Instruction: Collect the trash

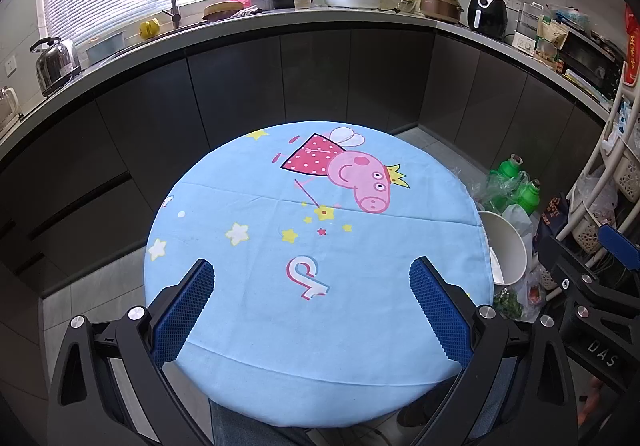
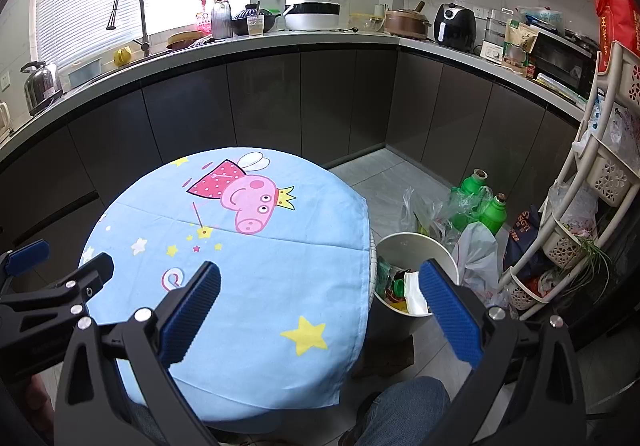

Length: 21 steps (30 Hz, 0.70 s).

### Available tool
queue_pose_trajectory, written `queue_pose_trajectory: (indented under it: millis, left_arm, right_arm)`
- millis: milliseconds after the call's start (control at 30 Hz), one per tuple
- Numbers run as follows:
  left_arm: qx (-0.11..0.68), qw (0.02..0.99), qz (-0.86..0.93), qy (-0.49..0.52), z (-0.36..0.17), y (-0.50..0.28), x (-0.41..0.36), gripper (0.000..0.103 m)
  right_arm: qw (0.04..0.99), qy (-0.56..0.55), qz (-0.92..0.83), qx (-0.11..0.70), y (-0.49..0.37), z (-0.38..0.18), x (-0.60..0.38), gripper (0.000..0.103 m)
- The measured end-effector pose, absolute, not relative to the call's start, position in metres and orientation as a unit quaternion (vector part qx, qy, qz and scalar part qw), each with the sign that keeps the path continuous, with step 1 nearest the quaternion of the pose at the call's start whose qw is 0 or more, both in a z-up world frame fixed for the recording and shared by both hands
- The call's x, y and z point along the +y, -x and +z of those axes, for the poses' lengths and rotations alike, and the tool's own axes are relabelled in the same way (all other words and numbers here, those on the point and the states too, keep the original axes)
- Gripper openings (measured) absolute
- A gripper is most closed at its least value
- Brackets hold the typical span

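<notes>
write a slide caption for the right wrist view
Open right gripper over the table edge, beside a white bin of trash.

- A white round trash bin [image 2: 416, 246] stood upright on the floor, just beside the right edge of the cloth-covered surface [image 2: 248, 286], its mouth open.
- Inside it lay mixed trash [image 2: 394, 286]: a crumpled white paper piece against the near wall, with green, red and yellow scraps beside it.
- In the left wrist view the bin [image 1: 506, 246] showed only its pale inner wall, its contents hidden there.
</notes>
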State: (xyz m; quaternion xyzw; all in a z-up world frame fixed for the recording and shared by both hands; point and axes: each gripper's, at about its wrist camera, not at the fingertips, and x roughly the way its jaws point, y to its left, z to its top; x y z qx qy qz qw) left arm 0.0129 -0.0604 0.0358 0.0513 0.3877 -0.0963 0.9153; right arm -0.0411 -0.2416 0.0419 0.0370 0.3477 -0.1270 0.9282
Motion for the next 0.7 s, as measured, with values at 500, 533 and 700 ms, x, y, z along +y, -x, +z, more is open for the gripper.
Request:
queue_pose_trajectory:
  millis: [500, 533, 700]
  left_arm:
    - [0.387, 0.915, -0.104, -0.050, 0.0368, -0.0144, -0.0624, 0.094]
    - [0.387, 0.915, -0.103, -0.050, 0.0370, -0.0150, -0.0620, 0.094]
    - [0.387, 0.915, -0.104, -0.051, 0.0372, -0.0150, -0.0619, 0.094]
  right_arm:
    - [0.928, -0.038, -0.128, 0.347, 0.0415, 0.0421, -0.2423, 0.099]
    - [0.928, -0.038, -0.127, 0.347, 0.0416, 0.0423, -0.2423, 0.099]
    - [0.928, -0.038, -0.127, 0.347, 0.0416, 0.0425, -0.2425, 0.099]
